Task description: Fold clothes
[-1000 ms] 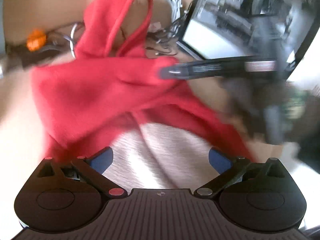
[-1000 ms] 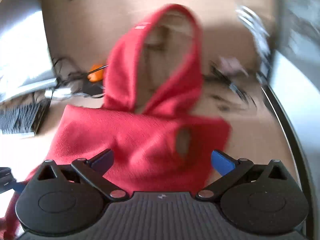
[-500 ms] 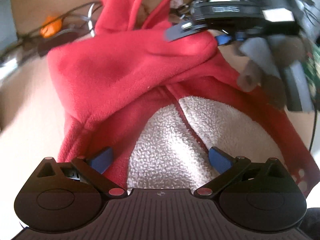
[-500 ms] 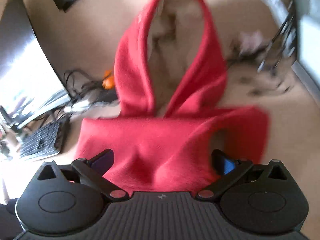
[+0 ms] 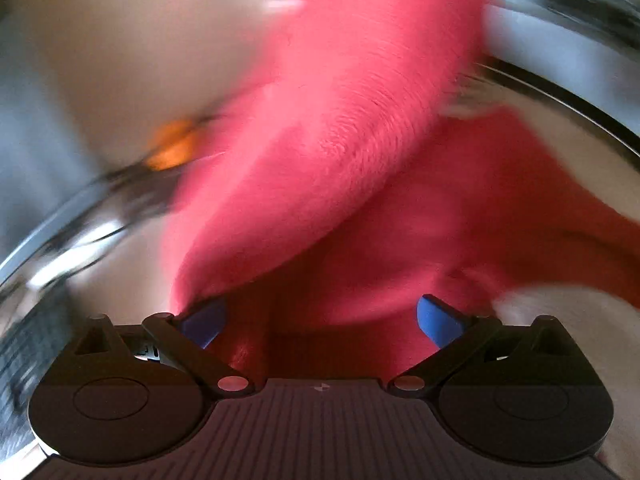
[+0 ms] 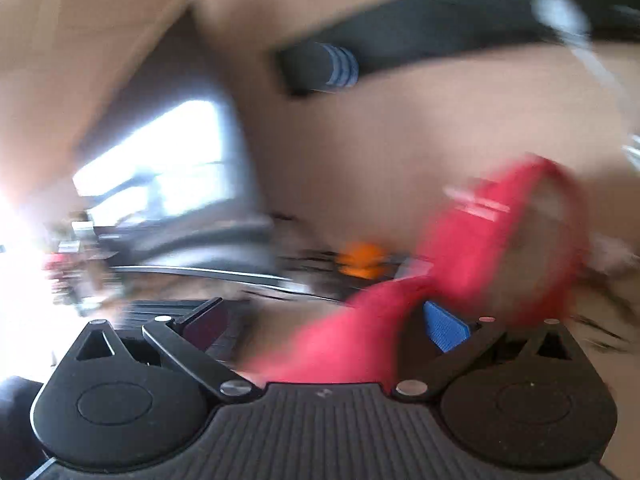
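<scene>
A red fleece hooded garment (image 5: 360, 140) with a pale lining fills the left wrist view, heavily blurred by motion. My left gripper (image 5: 320, 322) is open, its blue pads wide apart, with red fabric lying between and just beyond them. In the right wrist view the garment's hood (image 6: 500, 240) sits at the right, and a red fold (image 6: 352, 344) runs between the open jaws of my right gripper (image 6: 324, 326). Whether either gripper touches the fabric I cannot tell.
An orange object (image 6: 360, 260) lies among cables on the tan table (image 6: 400, 140). A black device (image 6: 320, 68) lies at the back. A laptop or monitor (image 6: 160, 168) stands at the left. A dark screen edge (image 5: 560, 92) curves at the right of the left wrist view.
Both views have swung fast and are blurred. The left gripper has moved in close over the red fabric. The right gripper has turned left, so the hood now sits at its right.
</scene>
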